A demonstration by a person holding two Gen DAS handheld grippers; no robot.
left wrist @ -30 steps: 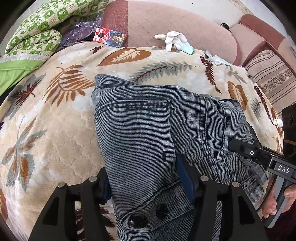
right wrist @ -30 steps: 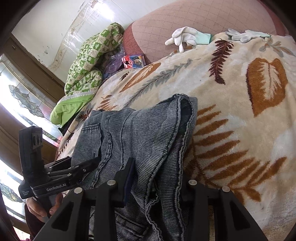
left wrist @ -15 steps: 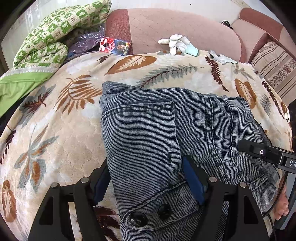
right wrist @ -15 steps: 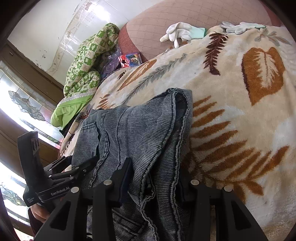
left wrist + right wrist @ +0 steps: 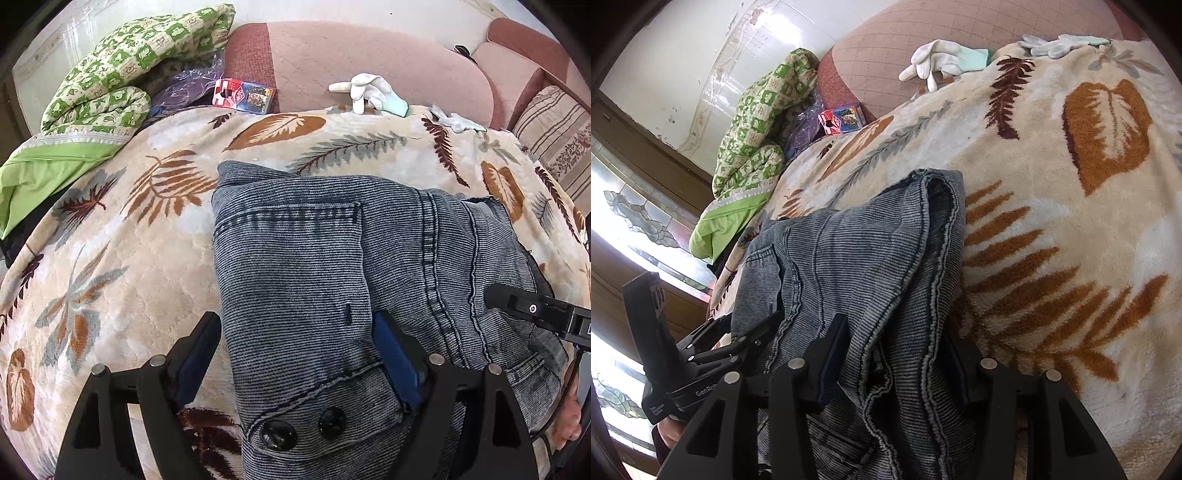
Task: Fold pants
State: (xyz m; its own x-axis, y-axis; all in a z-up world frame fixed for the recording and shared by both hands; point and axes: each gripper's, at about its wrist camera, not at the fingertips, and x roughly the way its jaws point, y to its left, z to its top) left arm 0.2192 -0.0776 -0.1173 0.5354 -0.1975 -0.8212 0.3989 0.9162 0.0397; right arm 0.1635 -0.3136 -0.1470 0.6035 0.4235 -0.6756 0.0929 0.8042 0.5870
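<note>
Grey-blue denim pants (image 5: pixel 325 266) lie folded in a thick stack on a leaf-patterned blanket (image 5: pixel 110 266). The waistband with two dark buttons (image 5: pixel 303 428) is nearest the left wrist camera. My left gripper (image 5: pixel 295 343) is open, its blue-padded fingers (image 5: pixel 395 354) on either side of the waistband end. My right gripper (image 5: pixel 897 343) is open too, its fingers straddling the bunched seam edge of the pants (image 5: pixel 871 258). Each gripper shows in the other's view: the right one at the right edge (image 5: pixel 532 310), the left one at the lower left (image 5: pixel 701 354).
A green checked quilt (image 5: pixel 122 74) is piled at the back left by a red card pack (image 5: pixel 243 96). White gloves (image 5: pixel 365 92) lie on the pink sofa back (image 5: pixel 369 51). A striped cushion (image 5: pixel 554 136) is at the right. A window (image 5: pixel 624 221) is at the left.
Both grippers have widened their jaws and drawn back slightly from the pants. The pants stay flat on the blanket.
</note>
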